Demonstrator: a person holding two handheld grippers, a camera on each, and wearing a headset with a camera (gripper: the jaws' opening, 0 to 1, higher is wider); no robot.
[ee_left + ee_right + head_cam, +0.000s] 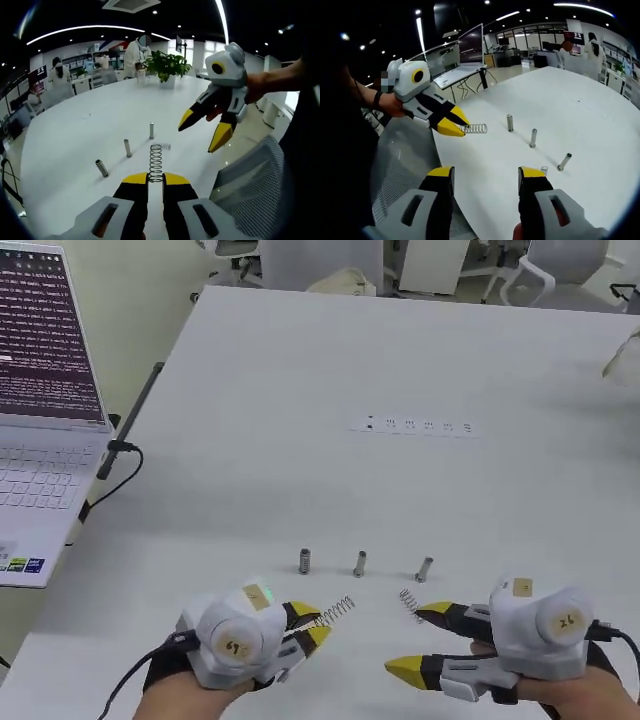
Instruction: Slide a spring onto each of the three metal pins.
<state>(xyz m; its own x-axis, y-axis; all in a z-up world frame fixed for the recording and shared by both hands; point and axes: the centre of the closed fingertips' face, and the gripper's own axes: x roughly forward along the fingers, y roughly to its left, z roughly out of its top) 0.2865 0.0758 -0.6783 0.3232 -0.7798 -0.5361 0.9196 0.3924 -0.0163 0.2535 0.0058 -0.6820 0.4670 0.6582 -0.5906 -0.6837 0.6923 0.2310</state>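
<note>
Three metal pins stand in a row on the white table: the left pin (305,561) (101,168) (510,122) wears a spring, while the middle pin (360,563) (128,148) (533,138) and right pin (424,569) (151,130) (564,161) are bare. My left gripper (312,623) (156,177) (455,127) is shut on one end of a spring (335,610) (156,162) (475,128) that sticks out toward the pins. A loose spring (408,602) (162,146) (544,170) lies near the right pin. My right gripper (418,640) (486,172) (200,136) hovers open beside it, holding nothing.
An open laptop (40,440) with a black cable (115,475) sits at the table's left edge. A white power strip (415,426) lies farther back at the table's centre. Office chairs (560,270) stand beyond the far edge. A mesh chair (255,180) is close below the grippers.
</note>
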